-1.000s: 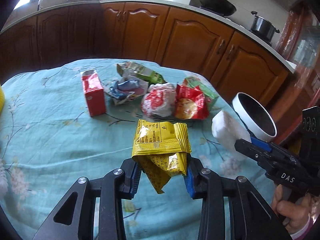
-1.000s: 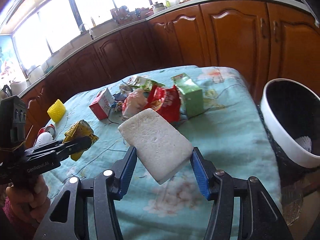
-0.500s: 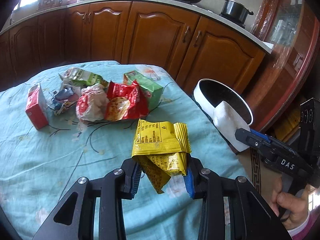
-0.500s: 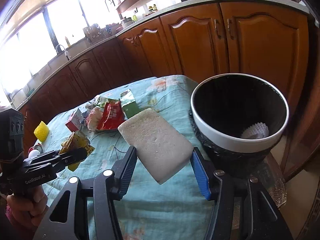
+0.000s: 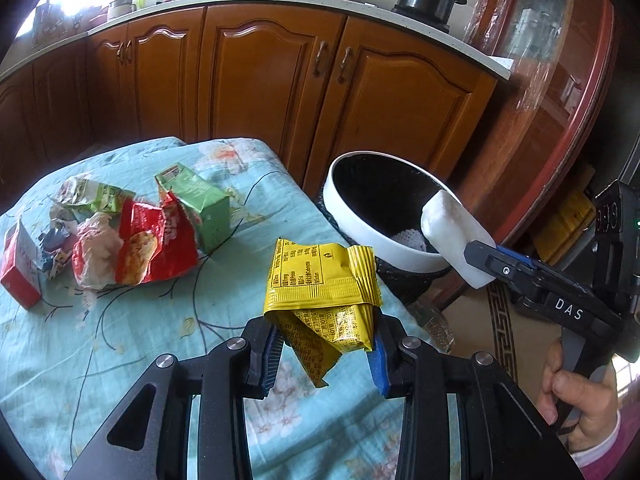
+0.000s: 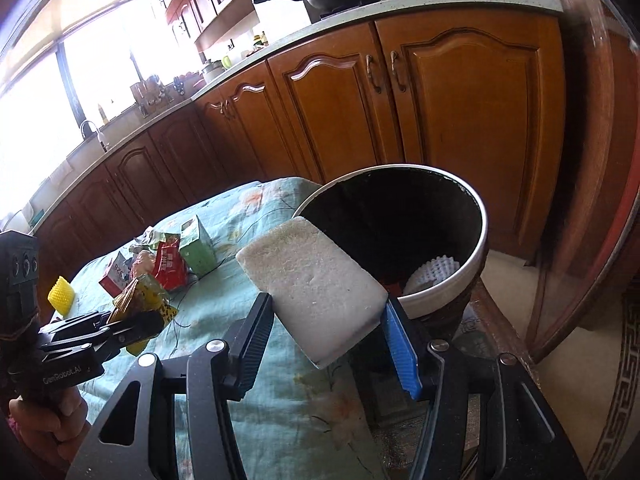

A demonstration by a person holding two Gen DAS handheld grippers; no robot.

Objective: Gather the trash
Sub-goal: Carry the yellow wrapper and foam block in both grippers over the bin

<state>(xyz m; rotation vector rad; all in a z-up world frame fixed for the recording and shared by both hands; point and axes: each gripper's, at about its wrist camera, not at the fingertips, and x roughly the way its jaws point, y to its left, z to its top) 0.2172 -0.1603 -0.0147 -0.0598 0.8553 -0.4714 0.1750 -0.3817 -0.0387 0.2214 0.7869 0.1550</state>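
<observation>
**Two grippers loaded, bin just beyond the table edge**

At the bottom of the left wrist view, the left gripper (image 5: 326,350) pinches a crumpled yellow wrapper (image 5: 322,276) between its pads; the wrapper's lower folds hide most of the inner pad faces, and its print is too small to read. At the bottom of the right wrist view, the right gripper (image 6: 328,340) clamps a white foam block (image 6: 316,284) by its two long sides, the block tilted and jutting toward the frame's middle. The block covers the near rim of the trash bin (image 6: 478,240), a black pail with a white rim that stands off the table's right edge. Inside it only a white ridged piece (image 6: 438,270) shows at the bottom; the rest of the interior is dark.

In the left wrist view the foam block (image 5: 452,236) sits at middle right, overlapping the bin's rim (image 5: 360,226), while the yellow wrapper hangs above the teal floral tablecloth (image 5: 120,340), just left of the bin. The hand (image 5: 576,408) holding the right gripper is cut off at the lower right corner.

Farther back, at centre left, a heap of trash lies on the cloth: a red snack bag (image 5: 158,246), a green carton (image 5: 198,202), a red and white carton (image 5: 20,266) cut by the frame edge, and crumpled wrappers hard to separate. Wooden cabinets (image 5: 272,76) fill the background.
</observation>
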